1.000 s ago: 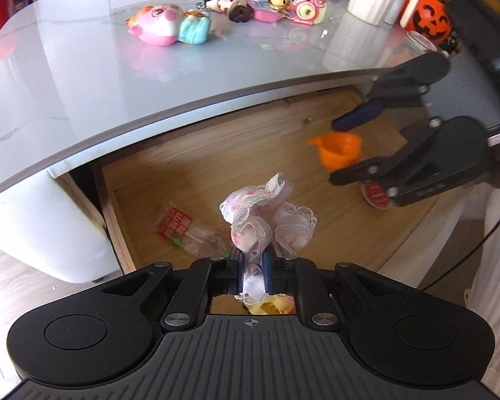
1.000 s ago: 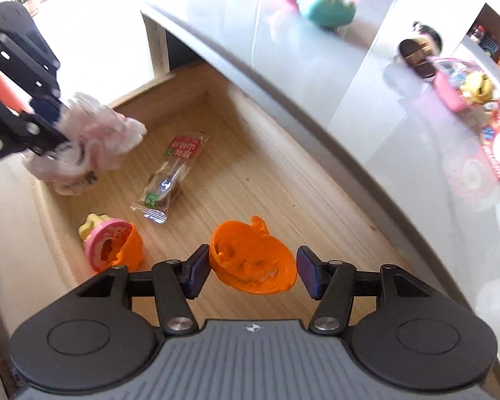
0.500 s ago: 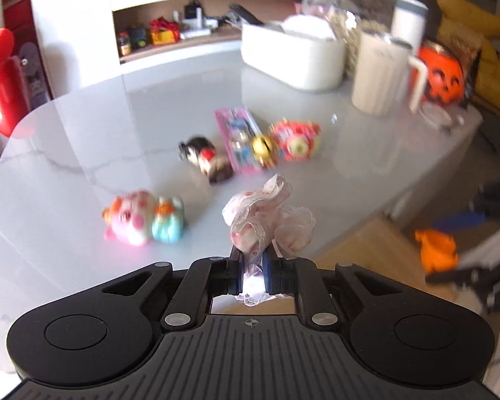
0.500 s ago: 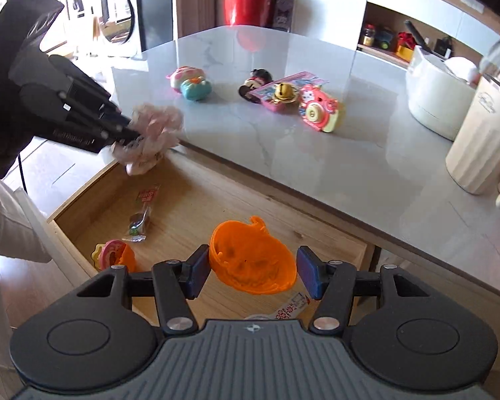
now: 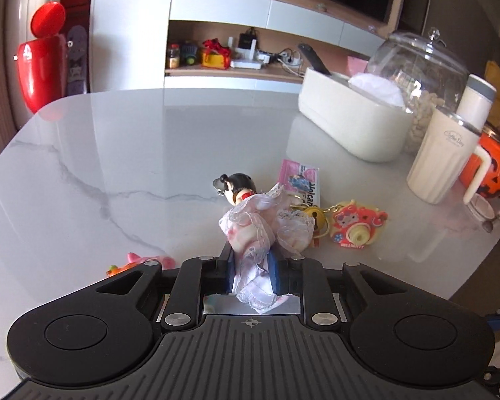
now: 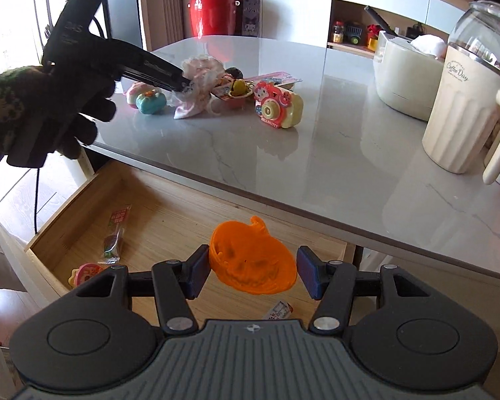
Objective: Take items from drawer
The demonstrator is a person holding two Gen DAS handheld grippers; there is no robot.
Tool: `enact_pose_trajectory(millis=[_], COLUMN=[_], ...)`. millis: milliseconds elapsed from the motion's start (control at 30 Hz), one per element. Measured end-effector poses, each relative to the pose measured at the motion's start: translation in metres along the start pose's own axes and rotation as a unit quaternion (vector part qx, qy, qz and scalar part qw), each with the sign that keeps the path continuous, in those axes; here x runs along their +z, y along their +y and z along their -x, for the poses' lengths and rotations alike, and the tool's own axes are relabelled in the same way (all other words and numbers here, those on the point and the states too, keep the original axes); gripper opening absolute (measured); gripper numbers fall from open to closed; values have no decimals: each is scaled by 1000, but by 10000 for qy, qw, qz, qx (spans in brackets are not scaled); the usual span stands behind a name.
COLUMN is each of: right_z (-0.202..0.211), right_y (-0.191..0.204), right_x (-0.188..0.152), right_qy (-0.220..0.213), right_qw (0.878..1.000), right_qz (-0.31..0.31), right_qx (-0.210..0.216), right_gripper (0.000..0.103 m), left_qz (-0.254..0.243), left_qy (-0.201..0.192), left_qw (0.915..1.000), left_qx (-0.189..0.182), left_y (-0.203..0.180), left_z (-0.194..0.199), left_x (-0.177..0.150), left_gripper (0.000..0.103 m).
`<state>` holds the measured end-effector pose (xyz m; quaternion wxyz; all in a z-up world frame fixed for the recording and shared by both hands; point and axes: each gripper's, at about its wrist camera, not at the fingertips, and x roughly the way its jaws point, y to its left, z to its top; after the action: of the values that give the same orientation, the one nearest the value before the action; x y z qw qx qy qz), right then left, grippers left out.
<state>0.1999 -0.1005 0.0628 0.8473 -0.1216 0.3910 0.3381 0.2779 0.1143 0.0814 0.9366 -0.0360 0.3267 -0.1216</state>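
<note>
My left gripper is shut on a pink lace-trimmed cloth and holds it low over the grey marble tabletop, just in front of a small doll. The right wrist view shows that left gripper and cloth over the toys, held by a gloved hand. My right gripper is shut on an orange pumpkin-shaped piece, above the open wooden drawer.
In the drawer lie a snack packet, a pink-and-yellow toy and a small wrapper. On the table are a camera toy, a pig toy, a white pitcher, a white box and a pumpkin bucket.
The left gripper has lifted the cloth out of the drawer and carried it over the tabletop. The right gripper has risen from inside the drawer with the orange pumpkin piece.
</note>
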Motion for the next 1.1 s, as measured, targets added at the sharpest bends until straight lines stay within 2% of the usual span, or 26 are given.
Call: enact_pose_trajectory(millis=[133, 233, 367, 467, 500, 533, 600, 633, 667, 733, 833, 867, 933, 967, 1000, 1033, 1100], right_z=[-5, -9, -16, -11, -8, -6, -2, -1, -1, -3, -8, -12, -17, -19, -21, -21, -19], right_y=[0, 1, 6, 11, 13, 14, 17, 20, 23, 31, 42, 46, 51, 53, 55, 57, 61], right_x=[1, 4, 13, 28, 35, 40, 55, 62, 68, 78, 86, 87, 88, 88, 88, 90, 95], right_qy=[47, 111, 227, 162, 94, 34, -94, -146, -188, -259, -317, -313, -266, -237, -224, -239, -351], right_qw=[10000, 9999, 9995, 9993, 9992, 9991, 9989, 9987, 9986, 9981, 9971, 9968, 9966, 9964, 9962, 9963, 9964], right_qz=[-10, -54, -125, -31, 4, 21, 55, 89, 135, 258, 434, 477, 524, 540, 541, 531, 539], right_qx=[-69, -53, -184, -339, -383, -412, -466, -482, -485, -501, -545, -556, -581, -605, -639, -640, -552], right_gripper=[56, 56, 56, 56, 56, 56, 56, 56, 56, 56, 56, 56, 56, 56, 56, 56, 56], left_qz=[-14, -27, -58, -208, -159, -54, 233, 451, 685, 1200, 1655, 1959, 2823, 3078, 3162, 3111, 2916], left_qy=[-257, 28, -189, -963, -1087, -1016, -362, -116, -99, -131, -193, -224, -187, -125, -35, 56, 250], left_qw=[9995, 9997, 9993, 9951, 9939, 9948, 9974, 9951, 9933, 9881, 9816, 9750, 9524, 9444, 9418, 9429, 9438], left_qx=[-181, -246, -315, -7, 7, -78, -583, -872, -930, -955, -931, -1024, -1134, -1145, -1141, -1193, -1539], left_y=[12, 18, 21, 19, 21, 25, 35, 40, 45, 55, 69, 77, 98, 105, 109, 108, 99], left_z=[31, 27, 24, 33, 34, 31, 17, 9, 7, 8, 12, 13, 12, 10, 8, 5, -1], left_x=[-14, -24, -18, -5, 1, 7, 15, 14, 13, 14, 16, 14, 8, 4, 2, 1, 2], left_gripper=[22, 22, 22, 22, 22, 22, 23, 23, 23, 23, 23, 23, 23, 23, 23, 23, 23])
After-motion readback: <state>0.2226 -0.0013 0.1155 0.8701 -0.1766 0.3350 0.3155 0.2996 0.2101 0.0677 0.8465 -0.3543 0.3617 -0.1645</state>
